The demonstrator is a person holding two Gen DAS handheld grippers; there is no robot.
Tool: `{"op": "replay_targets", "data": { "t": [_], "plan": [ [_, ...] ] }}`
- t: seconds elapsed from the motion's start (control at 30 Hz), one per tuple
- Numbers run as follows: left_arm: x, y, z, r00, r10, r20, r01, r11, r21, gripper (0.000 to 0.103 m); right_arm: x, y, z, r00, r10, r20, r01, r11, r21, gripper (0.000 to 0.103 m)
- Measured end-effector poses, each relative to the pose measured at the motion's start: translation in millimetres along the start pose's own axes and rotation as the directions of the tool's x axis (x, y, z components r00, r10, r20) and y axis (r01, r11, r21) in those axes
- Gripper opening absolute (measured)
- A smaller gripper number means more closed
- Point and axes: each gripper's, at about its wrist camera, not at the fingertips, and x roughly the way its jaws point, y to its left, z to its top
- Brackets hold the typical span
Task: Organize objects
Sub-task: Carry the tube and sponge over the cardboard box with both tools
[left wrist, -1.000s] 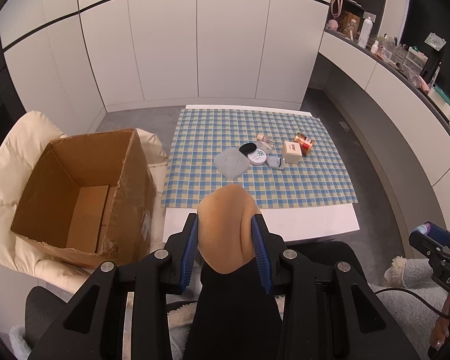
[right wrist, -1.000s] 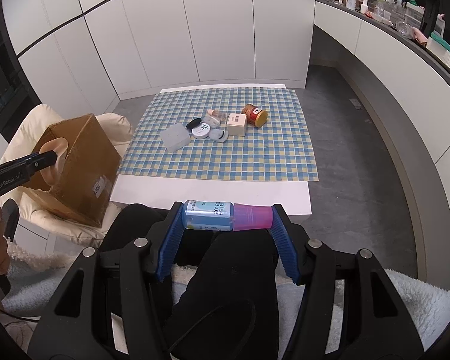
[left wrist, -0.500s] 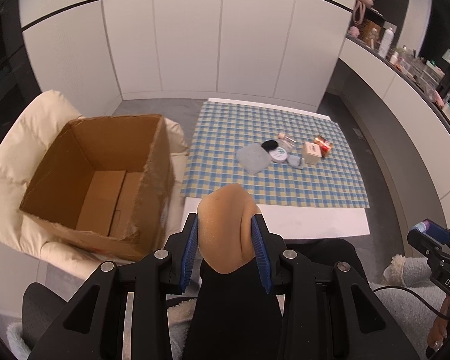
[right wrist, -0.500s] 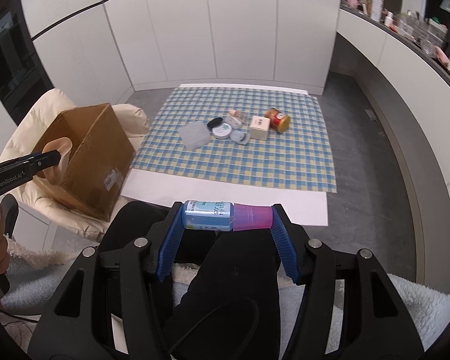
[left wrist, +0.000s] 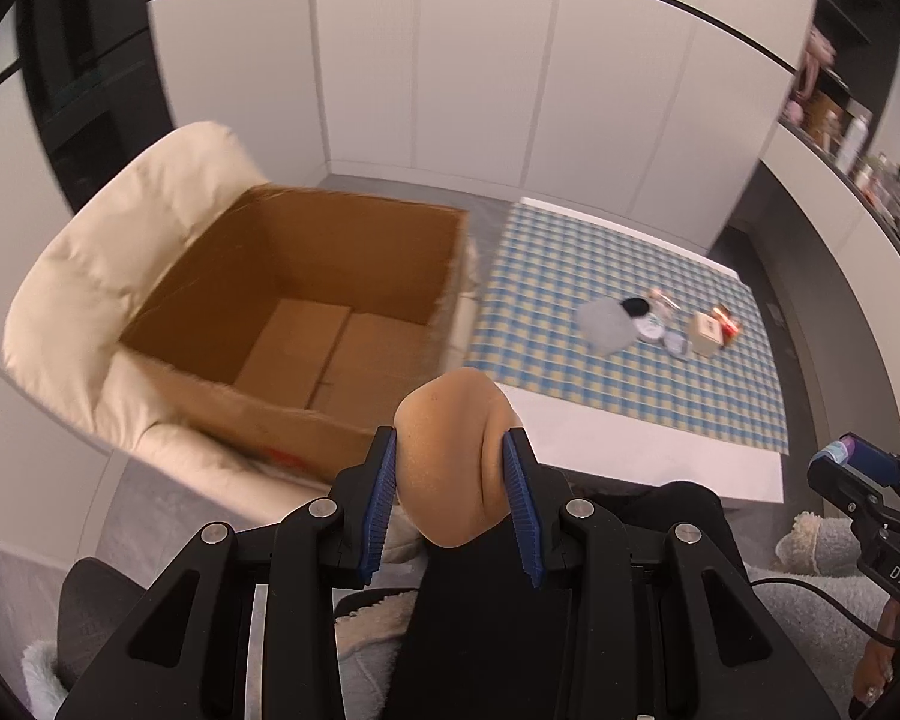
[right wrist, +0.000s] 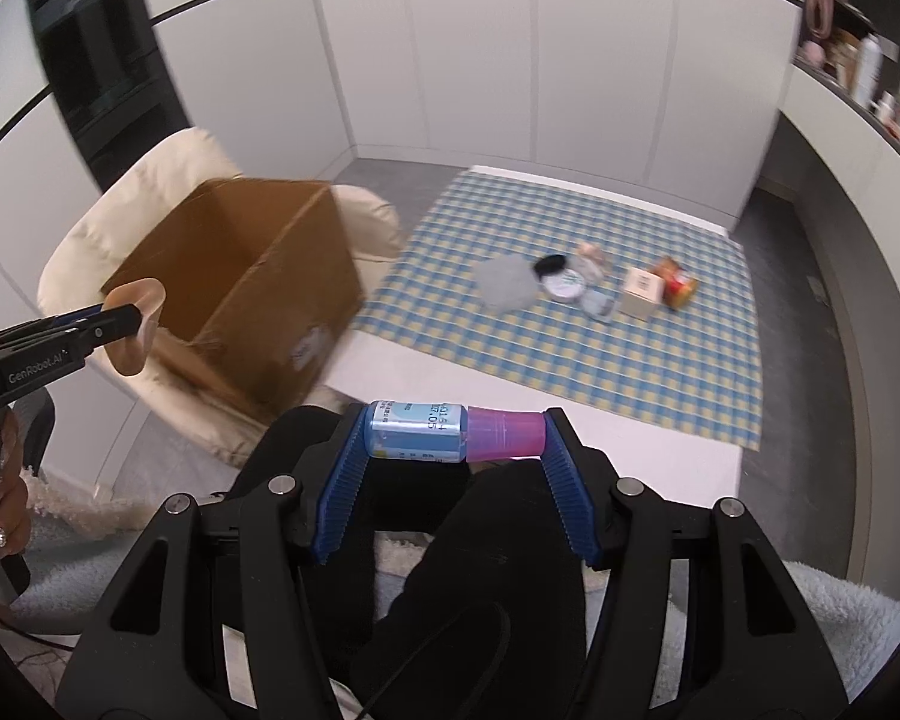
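Beside the bench point(right wrist: 678, 474), left gripper point(left wrist: 453, 495) pinches a tan sponge point(left wrist: 450, 456), probably makeup; right gripper point(right wrist: 456, 456) clamps a bottle point(right wrist: 453, 432) endwise, both apparently bound for the open box point(left wrist: 306, 312) on the chair point(left wrist: 96, 276).

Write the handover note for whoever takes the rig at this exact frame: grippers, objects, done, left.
Left gripper: shut on the beige sponge.
Right gripper: shut on the small bottle, gripped end to end.
Cardboard box: on the cream chair, open, nothing visible inside.
Done: two items picked.
Left: drop both in the box, then fetch the rest from the checked cloth.
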Motion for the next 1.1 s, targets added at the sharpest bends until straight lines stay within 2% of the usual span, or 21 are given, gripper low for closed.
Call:
{"op": "replay_targets", "data": {
  "t": [0.3, 0.57, 1.1],
  "plan": [
    [-11.3, 62.1, -12.1, 0.994, 0.107, -0.002, -0.107, 0.989, -0.106, 0.035, 22.7, 76.6, 25.9, 0.995, 0.104, -0.012, -0.104, 0.982, -0.158, 0.06],
    [-14.8, 82.0, -9.5, 0.988, 0.153, 0.002, -0.151, 0.978, -0.143, 0.035, 37.9, 132.1, 40.9, 0.984, 0.177, -0.032, -0.179, 0.945, -0.274, 0.06],
    [3.1, 84.1, 0.9, 0.989, 0.146, -0.019, -0.147, 0.981, -0.123, 0.035, 53.6, 148.1, 45.5, 0.982, 0.177, -0.061, -0.187, 0.927, -0.324, 0.06]
  ]
}}
